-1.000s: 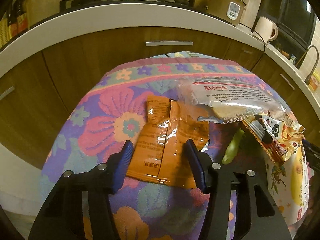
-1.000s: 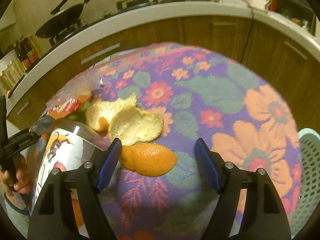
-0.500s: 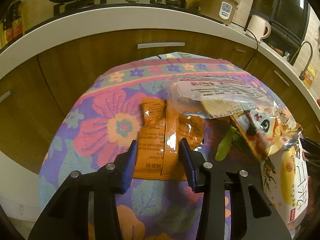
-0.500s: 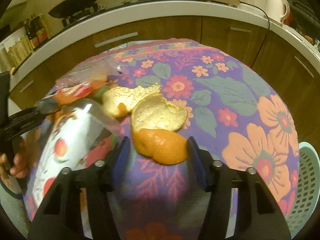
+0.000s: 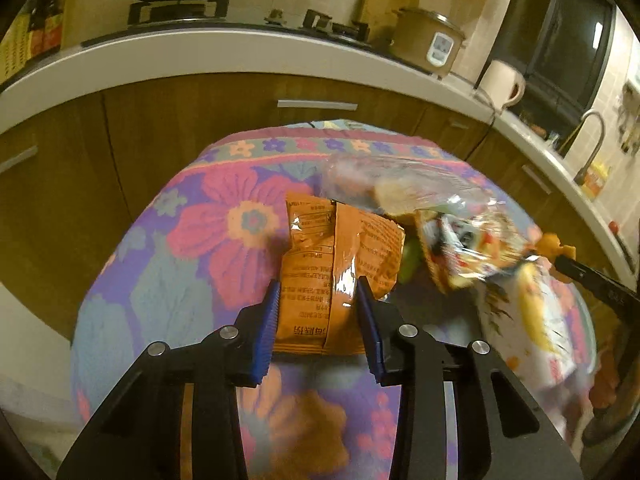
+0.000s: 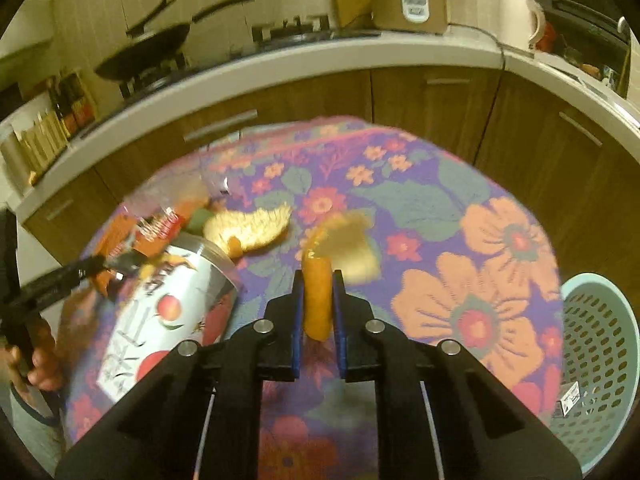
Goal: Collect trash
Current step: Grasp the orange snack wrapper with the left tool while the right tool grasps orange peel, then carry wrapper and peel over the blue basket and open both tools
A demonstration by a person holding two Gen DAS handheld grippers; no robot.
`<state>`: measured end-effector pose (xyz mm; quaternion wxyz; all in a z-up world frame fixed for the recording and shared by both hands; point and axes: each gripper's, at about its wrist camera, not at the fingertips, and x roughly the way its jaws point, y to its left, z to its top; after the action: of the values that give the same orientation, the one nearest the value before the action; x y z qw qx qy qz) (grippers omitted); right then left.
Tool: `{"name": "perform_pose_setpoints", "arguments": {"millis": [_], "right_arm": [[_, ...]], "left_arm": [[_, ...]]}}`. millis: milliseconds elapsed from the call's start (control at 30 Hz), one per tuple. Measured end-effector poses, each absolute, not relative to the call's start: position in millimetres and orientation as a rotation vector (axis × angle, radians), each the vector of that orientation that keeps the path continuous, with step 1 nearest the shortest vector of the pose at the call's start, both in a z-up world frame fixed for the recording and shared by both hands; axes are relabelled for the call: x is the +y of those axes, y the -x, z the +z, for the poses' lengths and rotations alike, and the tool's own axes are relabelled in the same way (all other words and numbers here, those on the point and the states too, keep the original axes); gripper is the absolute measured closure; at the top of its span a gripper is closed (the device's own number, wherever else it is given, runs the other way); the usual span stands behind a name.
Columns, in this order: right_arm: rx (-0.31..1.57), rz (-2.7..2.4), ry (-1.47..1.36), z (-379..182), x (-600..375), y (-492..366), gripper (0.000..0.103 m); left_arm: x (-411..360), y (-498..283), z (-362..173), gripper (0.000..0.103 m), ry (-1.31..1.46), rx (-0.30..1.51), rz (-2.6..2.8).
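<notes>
An orange snack wrapper (image 5: 320, 248) lies on the flowered tablecloth (image 5: 224, 240). Its near end is buckled between the blue pads of my left gripper (image 5: 318, 292), whose jaws are still closing on it. In the right wrist view my right gripper (image 6: 317, 276) is closing tight on an orange peel (image 6: 318, 300). The peel is folded upright between the pads, with its pale inner flap (image 6: 352, 248) hanging blurred beyond them. A second peel piece (image 6: 252, 228) rests on the cloth further left.
A clear plastic bag (image 5: 400, 188), a colourful snack wrapper (image 5: 472, 248) and a white fruit-print bag (image 6: 160, 320) crowd the middle of the table. A pale green perforated basket (image 6: 600, 360) stands off the table's right edge. Kitchen cabinets and a counter curve behind.
The left jaws narrowed onto the orange wrapper, which now bows between them. The right jaws closed from wide apart onto the orange peel, folding it and raising it off the cloth.
</notes>
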<state>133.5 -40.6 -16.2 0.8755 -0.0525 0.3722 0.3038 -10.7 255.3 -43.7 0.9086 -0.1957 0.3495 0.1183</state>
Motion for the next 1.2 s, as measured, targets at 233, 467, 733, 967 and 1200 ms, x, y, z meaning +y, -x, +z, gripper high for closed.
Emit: {"name": "perform_pose_setpoints", "arguments": {"millis": [233, 467, 733, 967, 1200], "right_arm": [[0.713, 0.637, 0.022, 12, -78, -116, 0.093], [0.677, 0.583, -0.041, 24, -129, -108, 0.093], [0.64, 0.471, -0.113, 27, -209, -111, 0.093], [0.652, 0.357, -0.19, 10, -284, -123, 0.093], [0.703, 0.253, -0.29, -22, -352, -140, 0.093]], "left_arm": [[236, 49, -13, 0.068, 0.422, 0.609, 0.183], [175, 35, 30, 0.068, 0.345, 0.543, 0.04], [89, -19, 45, 0.068, 0.41, 0.566, -0.3], [19, -68, 35, 0.068, 0.457, 0.63, -0.487], [-55, -117, 14, 0.068, 0.392, 0.737, -0.526]]}}
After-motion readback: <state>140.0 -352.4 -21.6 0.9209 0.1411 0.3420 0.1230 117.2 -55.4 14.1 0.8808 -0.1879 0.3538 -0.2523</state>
